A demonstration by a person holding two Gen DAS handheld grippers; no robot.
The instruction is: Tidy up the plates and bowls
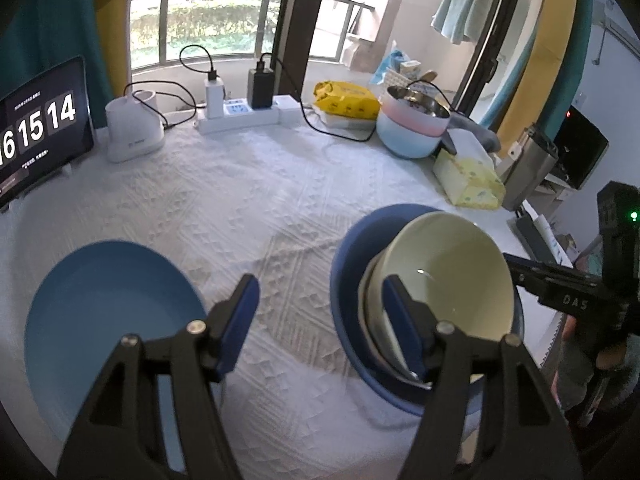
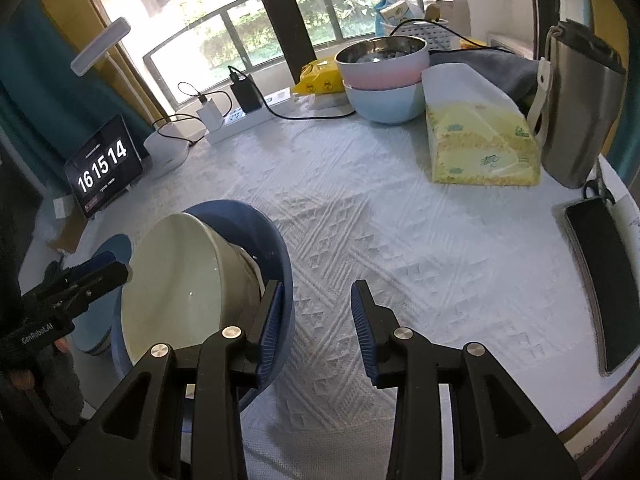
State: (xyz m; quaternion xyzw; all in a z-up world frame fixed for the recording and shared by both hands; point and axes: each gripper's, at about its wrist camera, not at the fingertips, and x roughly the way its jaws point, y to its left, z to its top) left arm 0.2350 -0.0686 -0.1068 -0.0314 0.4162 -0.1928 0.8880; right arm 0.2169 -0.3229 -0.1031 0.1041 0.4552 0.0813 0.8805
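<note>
The cream bowl (image 1: 448, 280) sits tilted inside the dark blue bowl (image 1: 352, 248), which rests on the white textured tablecloth (image 1: 248, 200). A separate blue plate (image 1: 108, 308) lies flat on the cloth to the left of the nested bowls, apart from them. The left gripper (image 1: 316, 300) stands released: its jaws are spread wide, with one finger over the edge of the blue plate and the other in front of the cream bowl's near rim, and nothing is clamped between them. The right gripper (image 2: 318, 308) is likewise released; its left finger lies against or just in front of the dark blue bowl's rim, though contact cannot be confirmed, and its right finger hangs over bare cloth, so the gap holds no object. At the far edge of the table, a pink bowl (image 2: 380, 68) with a metal interior is stacked in a light blue bowl (image 2: 386, 102). Beside that stack are a yellow tissue pack (image 2: 480, 148) and a steel flask (image 2: 576, 100). A tablet (image 2: 102, 166) showing a clock stands at the left.
</note>
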